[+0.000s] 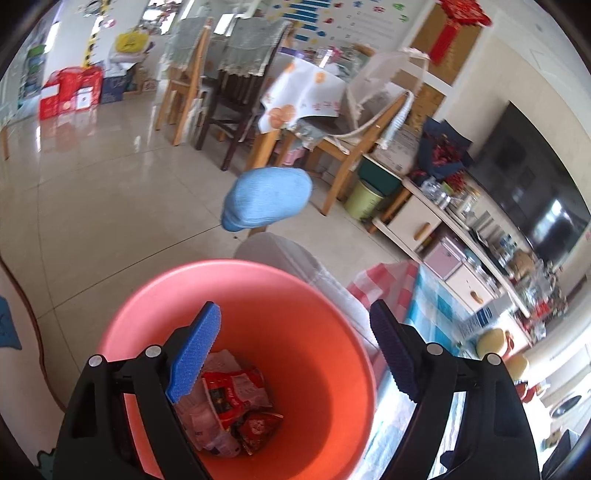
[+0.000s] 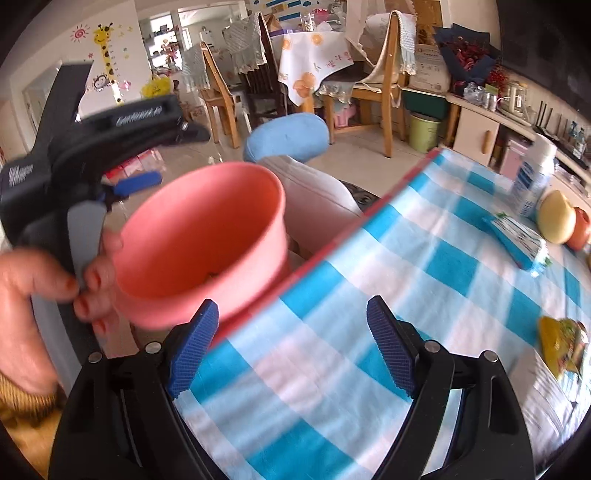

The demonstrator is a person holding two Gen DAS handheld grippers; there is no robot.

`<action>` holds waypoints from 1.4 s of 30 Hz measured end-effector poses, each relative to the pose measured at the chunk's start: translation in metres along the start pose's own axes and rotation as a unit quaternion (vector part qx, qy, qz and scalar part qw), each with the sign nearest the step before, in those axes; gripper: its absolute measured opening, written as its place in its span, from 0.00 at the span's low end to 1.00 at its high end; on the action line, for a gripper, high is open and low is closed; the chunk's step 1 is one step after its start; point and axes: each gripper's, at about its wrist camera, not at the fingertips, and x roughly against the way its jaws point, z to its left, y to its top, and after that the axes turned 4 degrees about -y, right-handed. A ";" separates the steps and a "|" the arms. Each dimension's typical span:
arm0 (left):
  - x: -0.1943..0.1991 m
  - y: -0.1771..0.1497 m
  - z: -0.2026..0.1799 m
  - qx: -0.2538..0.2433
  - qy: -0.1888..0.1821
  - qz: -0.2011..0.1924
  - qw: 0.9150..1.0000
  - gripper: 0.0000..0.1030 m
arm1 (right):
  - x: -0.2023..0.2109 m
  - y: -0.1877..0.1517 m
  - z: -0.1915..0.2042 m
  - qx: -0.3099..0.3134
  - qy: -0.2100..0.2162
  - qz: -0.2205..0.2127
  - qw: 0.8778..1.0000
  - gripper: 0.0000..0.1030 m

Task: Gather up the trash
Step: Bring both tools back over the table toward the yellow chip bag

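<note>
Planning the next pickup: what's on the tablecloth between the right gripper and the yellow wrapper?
Nothing: in the right wrist view, only bare checked tablecloth separates the open right gripper from the yellow wrapper.

Bin (image 1: 295, 314): smooth matt plastic. Wrappers (image 1: 232, 398) inside: glossy crinkled foil/plastic. Pads (image 1: 194, 354): ribbed blue rubbery. Tablecloth (image 2: 369, 295): checked cloth, matt. Floor (image 1: 110, 184): glossy tile. Chair (image 2: 384, 92): wood.

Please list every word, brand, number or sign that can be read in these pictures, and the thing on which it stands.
None can be read for certain.
Left gripper: white brand lettering, blurred.
Red wrappers in the bucket: print too small.
White bottle: blue label, blurred.
Yellow packet: print blurred.
Wall posters: too small.
</note>
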 end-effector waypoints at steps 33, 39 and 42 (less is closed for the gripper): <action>-0.020 -0.095 -0.165 -0.218 -0.110 0.074 0.967 0.80 | 0.109 -0.086 -0.123 -0.094 -0.059 -0.046 0.993 0.81; -0.017 -0.129 -0.206 -0.286 -0.146 0.096 0.942 0.80 | 0.128 -0.092 -0.168 -0.135 -0.059 -0.055 0.988 0.81; -0.016 -0.152 -0.234 -0.331 -0.167 0.110 0.922 0.80 | 0.134 -0.098 -0.209 -0.178 -0.063 -0.055 0.980 0.72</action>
